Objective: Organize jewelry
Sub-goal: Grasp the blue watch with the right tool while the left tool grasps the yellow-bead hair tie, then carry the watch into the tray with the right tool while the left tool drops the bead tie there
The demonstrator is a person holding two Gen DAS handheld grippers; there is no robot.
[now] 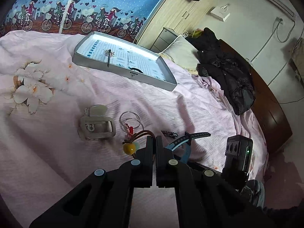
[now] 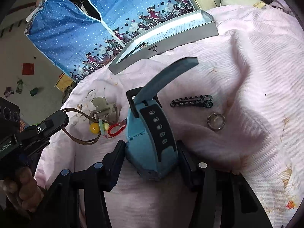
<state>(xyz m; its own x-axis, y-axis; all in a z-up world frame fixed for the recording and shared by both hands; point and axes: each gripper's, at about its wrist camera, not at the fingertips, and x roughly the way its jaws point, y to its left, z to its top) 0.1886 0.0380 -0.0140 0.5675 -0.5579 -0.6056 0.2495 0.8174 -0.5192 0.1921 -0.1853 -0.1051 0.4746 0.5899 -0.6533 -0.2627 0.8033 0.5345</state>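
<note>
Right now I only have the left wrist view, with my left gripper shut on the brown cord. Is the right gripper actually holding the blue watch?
Observer: Yes. The right gripper is shut on the blue watch, one finger against each side of its body.
Operator: Is there anything past the watch that I can't see?
Observer: A silver ring lies on the pink bedspread, just below the striped clip.
Operator: How does my cord hang?
Observer: From the left gripper the brown cord droops in a loop, and its yellow bead is close beside the watch.
</note>
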